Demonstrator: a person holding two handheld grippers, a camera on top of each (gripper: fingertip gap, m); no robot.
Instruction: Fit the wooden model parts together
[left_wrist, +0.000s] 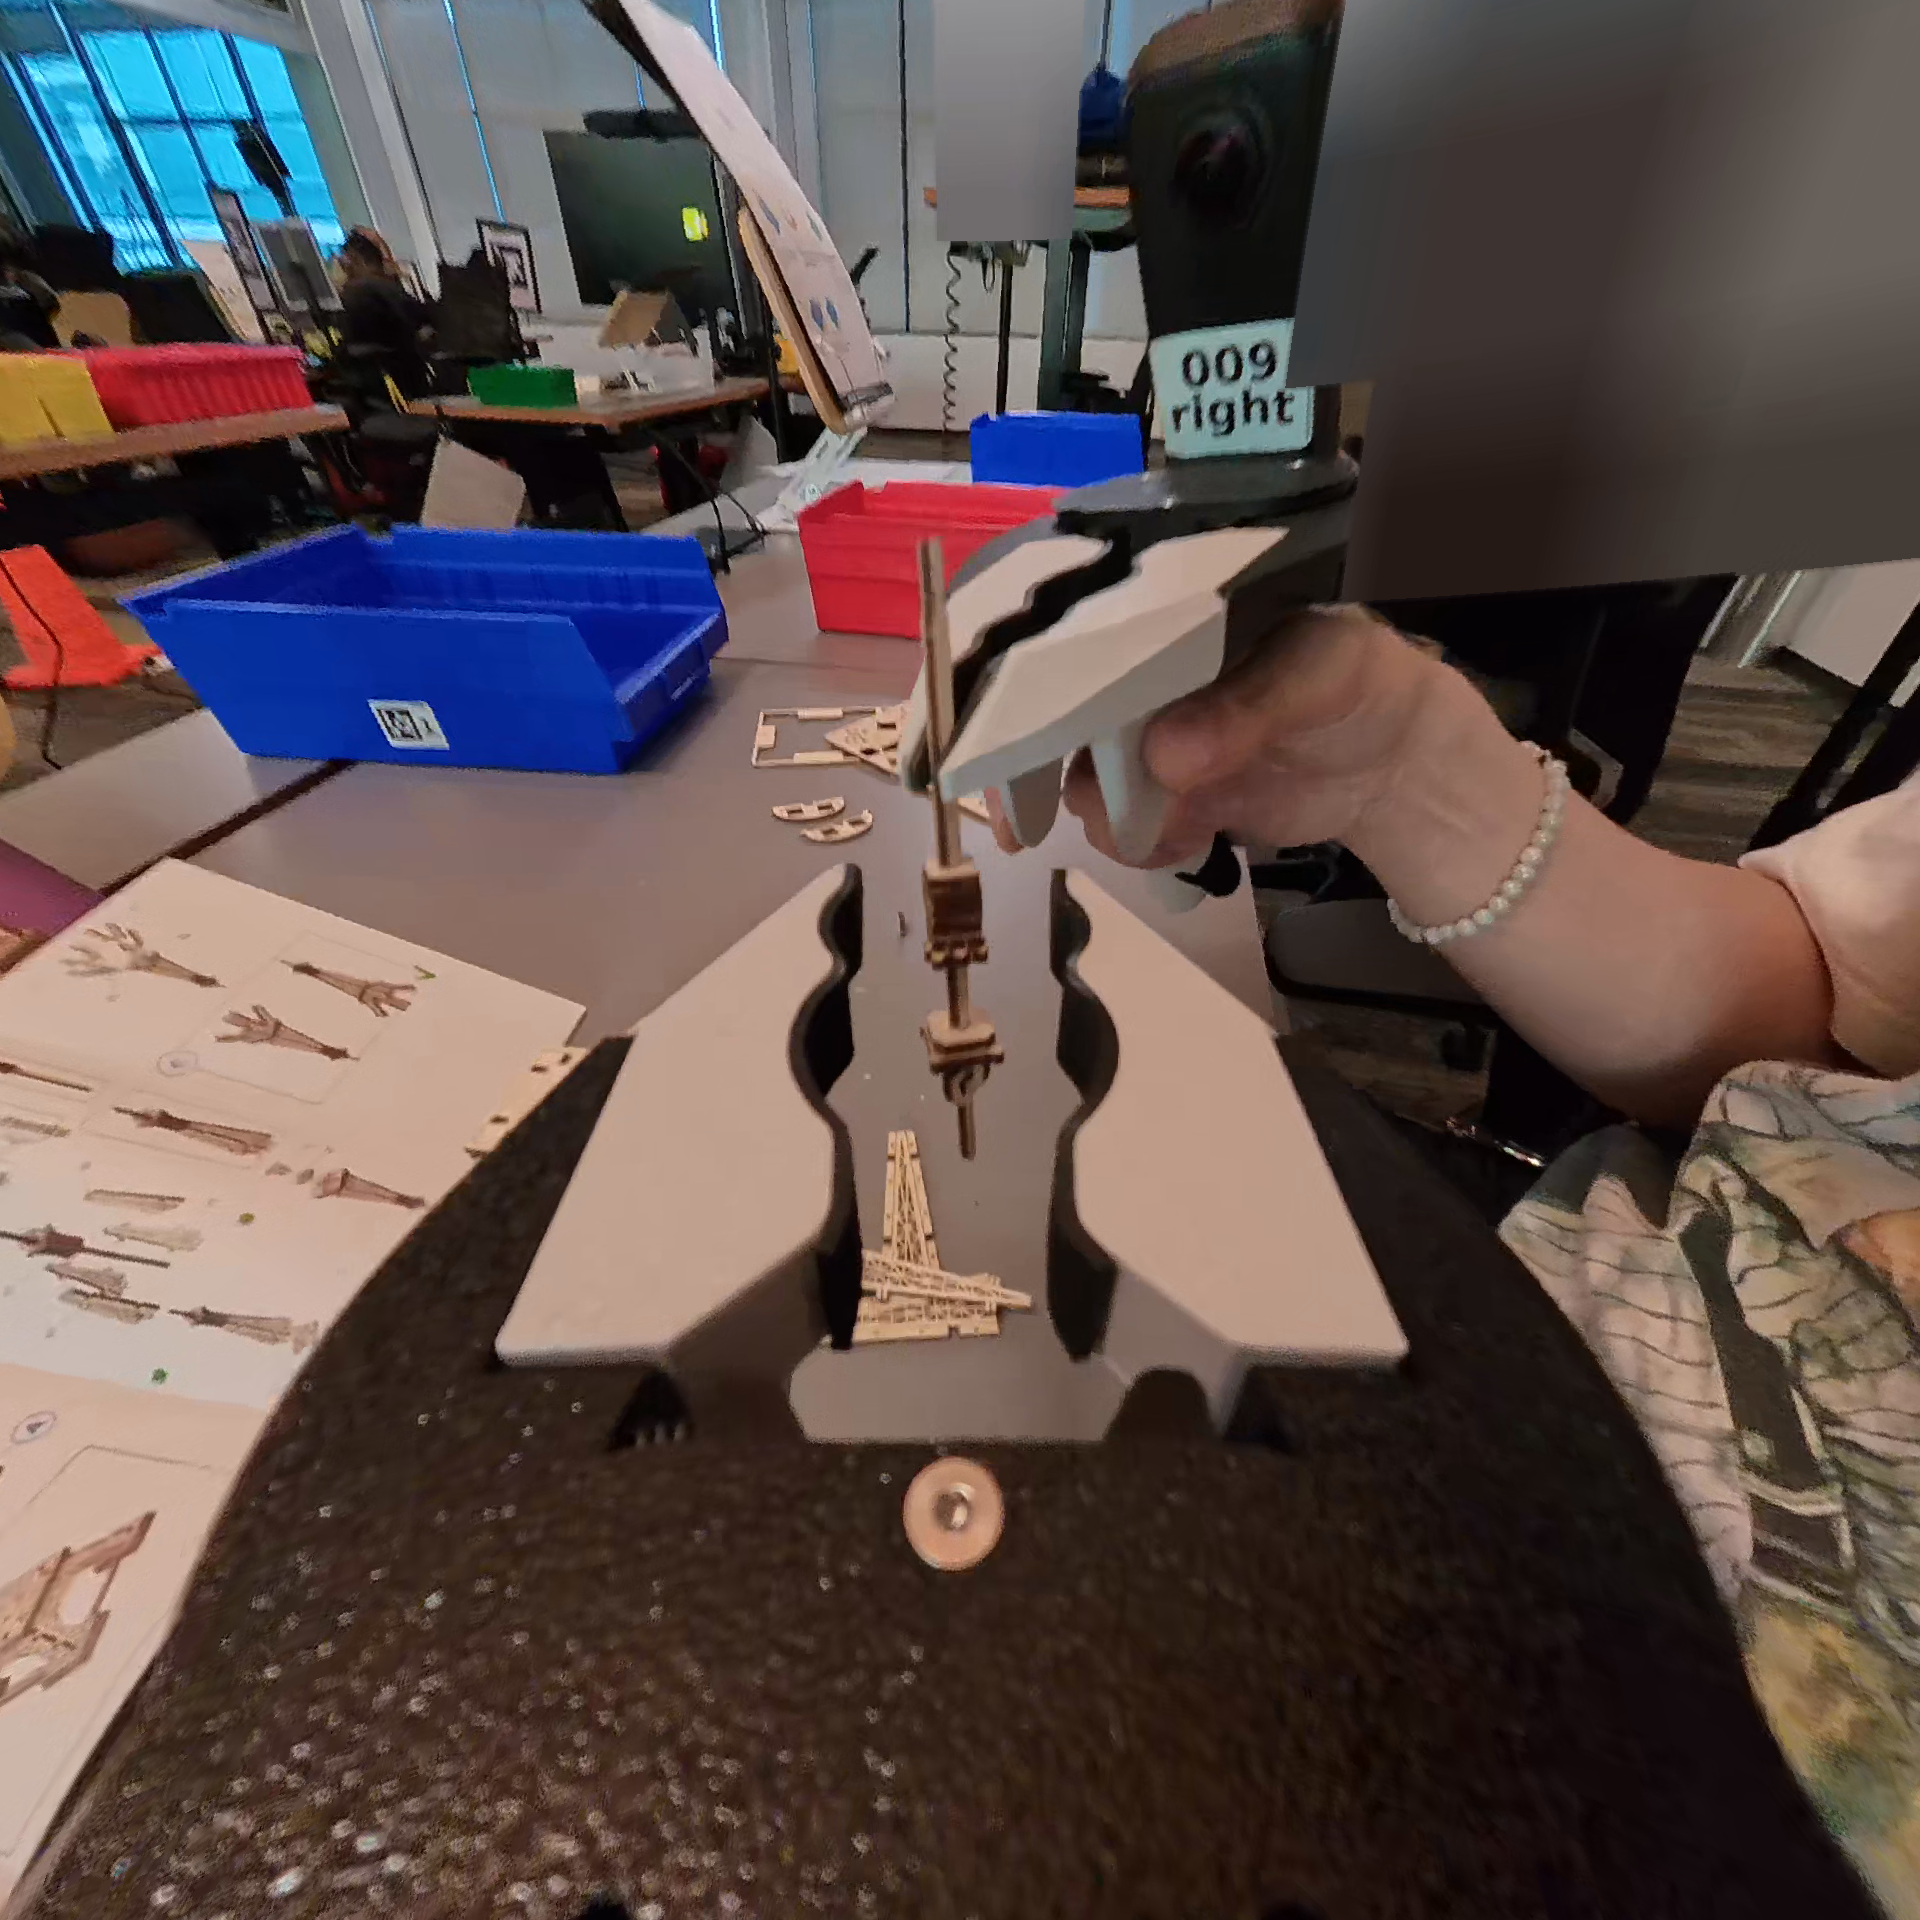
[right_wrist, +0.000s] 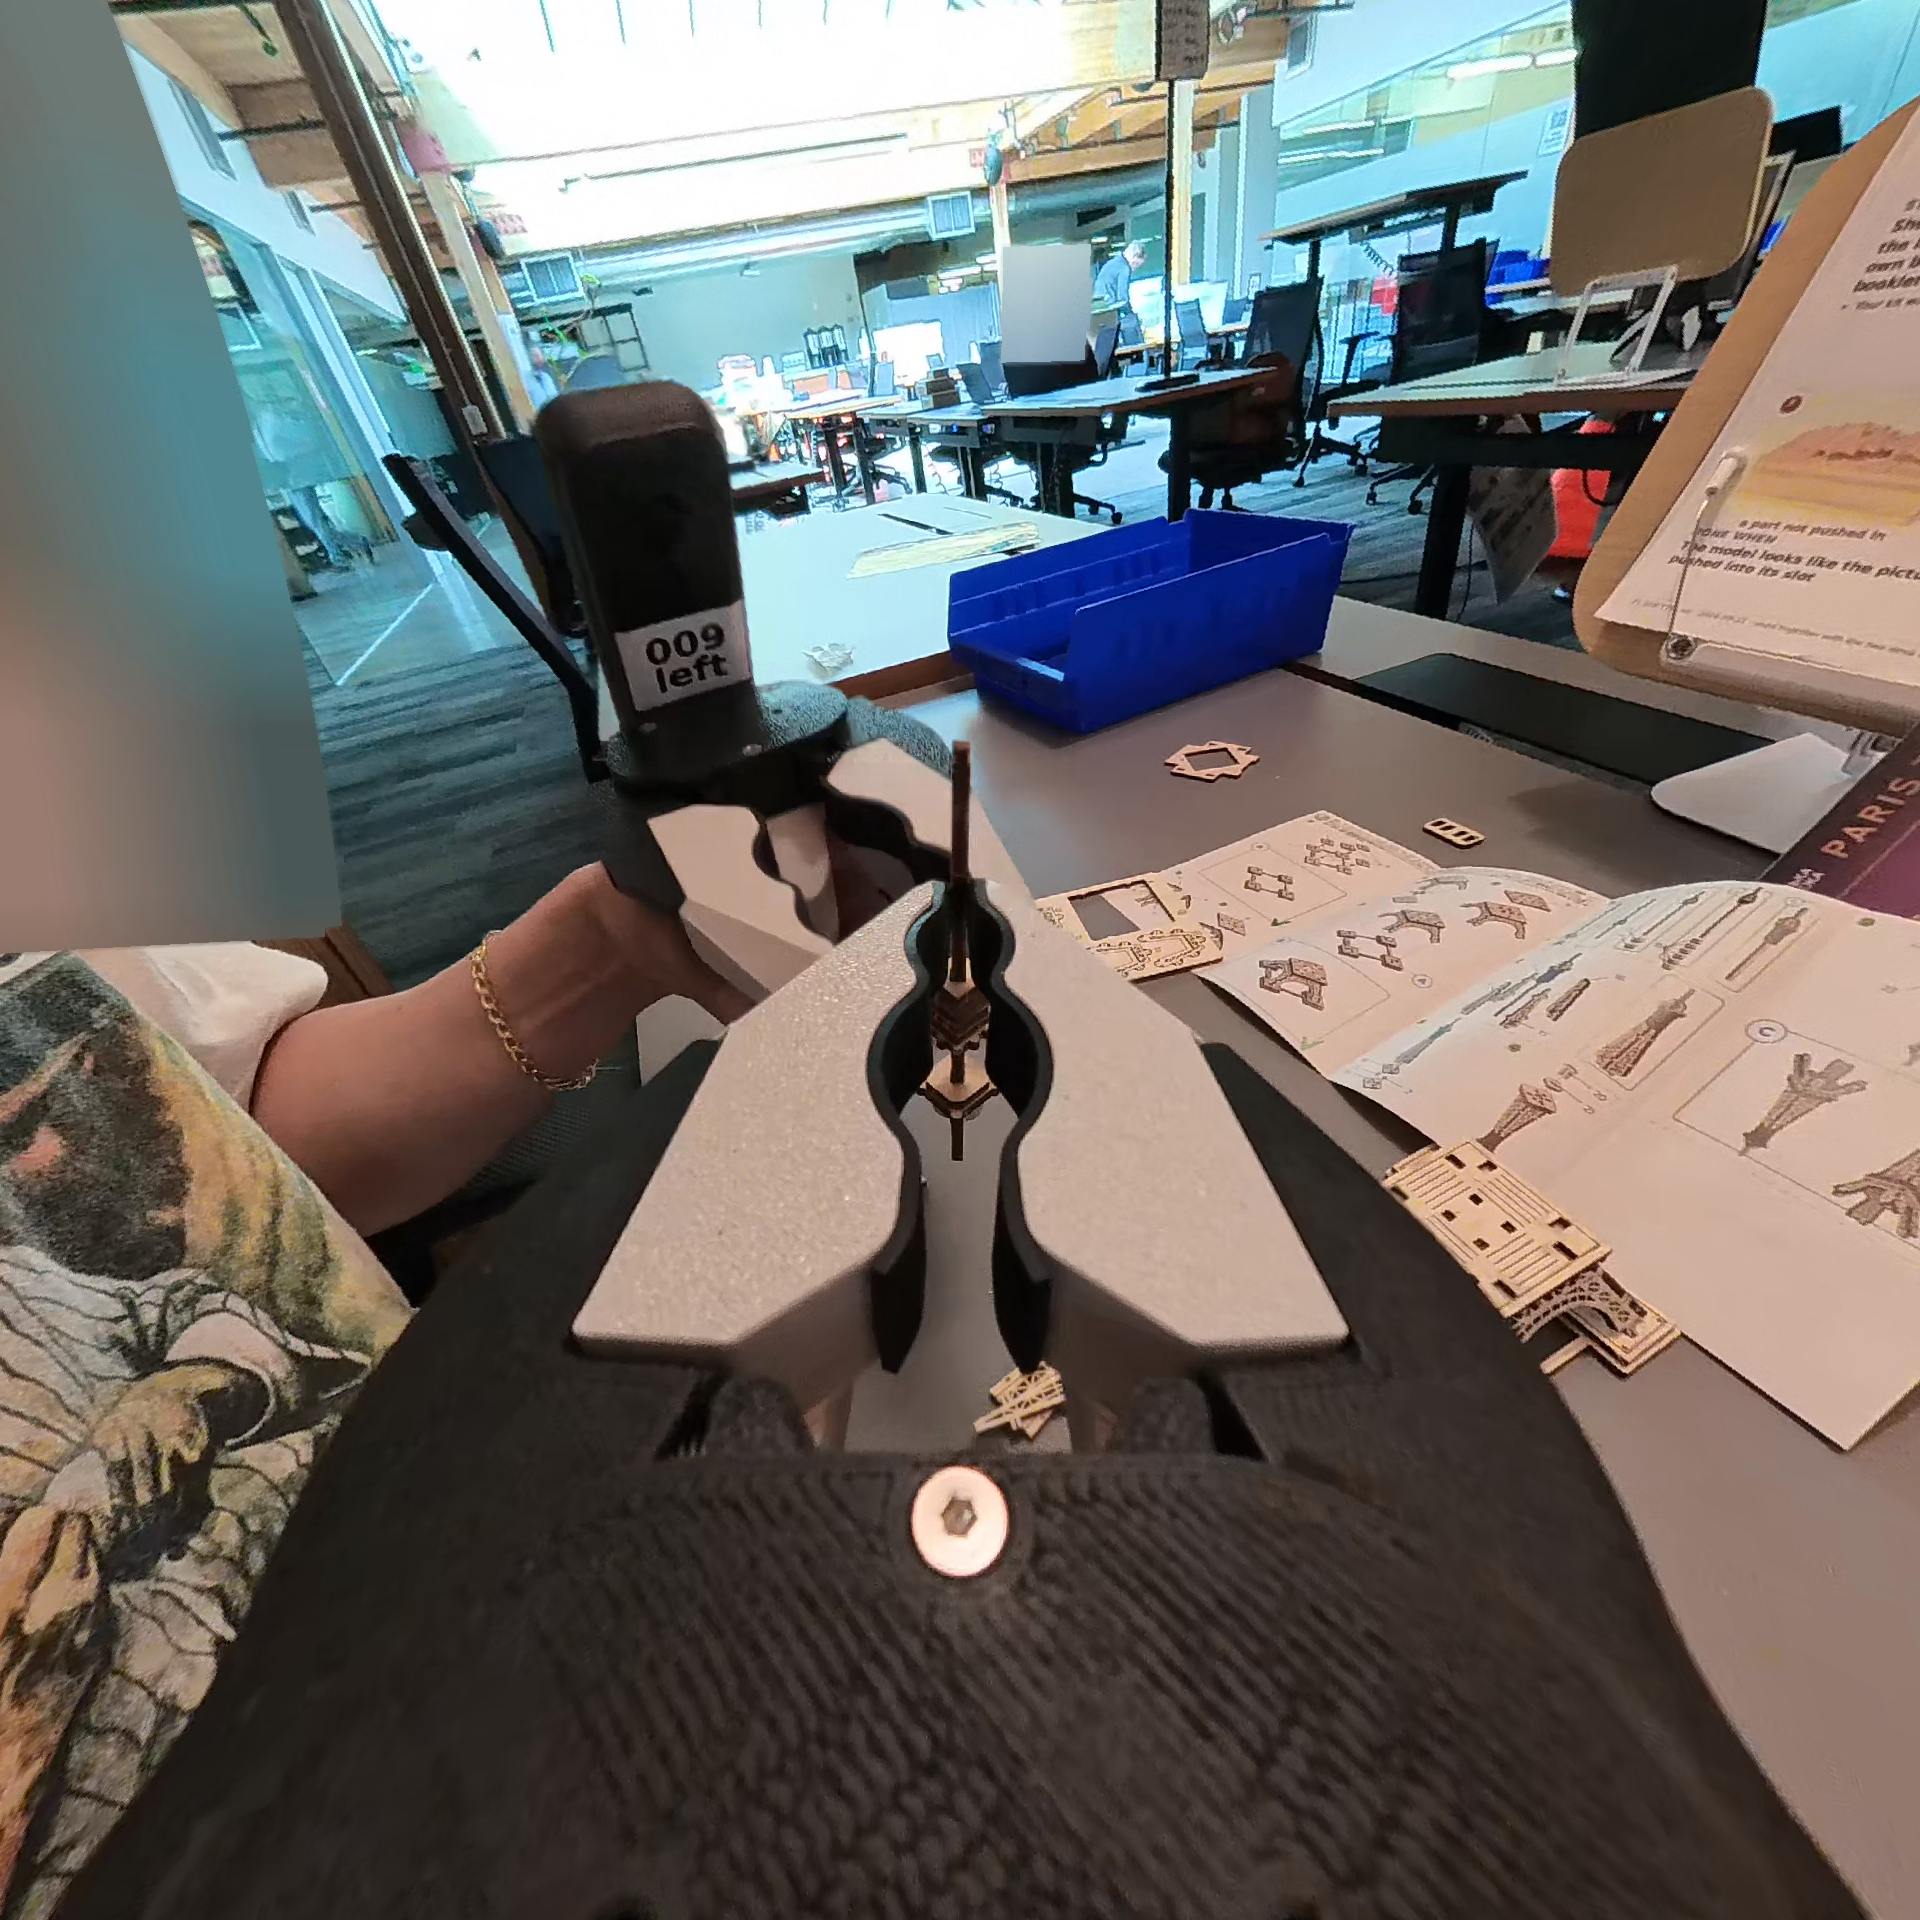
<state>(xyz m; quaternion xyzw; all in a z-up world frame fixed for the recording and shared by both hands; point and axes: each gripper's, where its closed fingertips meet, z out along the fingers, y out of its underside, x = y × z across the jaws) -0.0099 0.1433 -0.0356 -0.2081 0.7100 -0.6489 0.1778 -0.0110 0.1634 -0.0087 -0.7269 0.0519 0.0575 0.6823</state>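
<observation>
My right gripper (right_wrist: 958, 904) is shut on a thin wooden spire (right_wrist: 956, 1023) that carries small platforms, and holds it upright above the table. In the left wrist view the right gripper (left_wrist: 930, 769) pinches the spire (left_wrist: 951, 935) near its upper half. My left gripper (left_wrist: 951, 883) is open and empty, and the spire hangs between its fingers without touching them. A pale lattice tower section (left_wrist: 935, 1278) lies flat on the table under the spire's lower tip; it also shows in the right wrist view (right_wrist: 1023, 1403). The wooden tower base (right_wrist: 1527, 1268) rests on the booklet to the right.
An open instruction booklet (right_wrist: 1558, 987) lies on the grey table (left_wrist: 582, 862). A blue bin (left_wrist: 436, 644) and a red bin (left_wrist: 904, 551) stand at the back. Loose wooden parts (left_wrist: 831, 821) and a part frame (right_wrist: 1122, 925) lie about. A clipboard stand (right_wrist: 1766, 416) is at the right. Only a small space, under 4 cm, lies between the two pairs of fingers. About 15 cm separates my left fingertips from the pale lattice tower section (left_wrist: 935, 1278). From the left gripper's tips to the wooden tower base (right_wrist: 1527, 1268) is close to 15 cm.
</observation>
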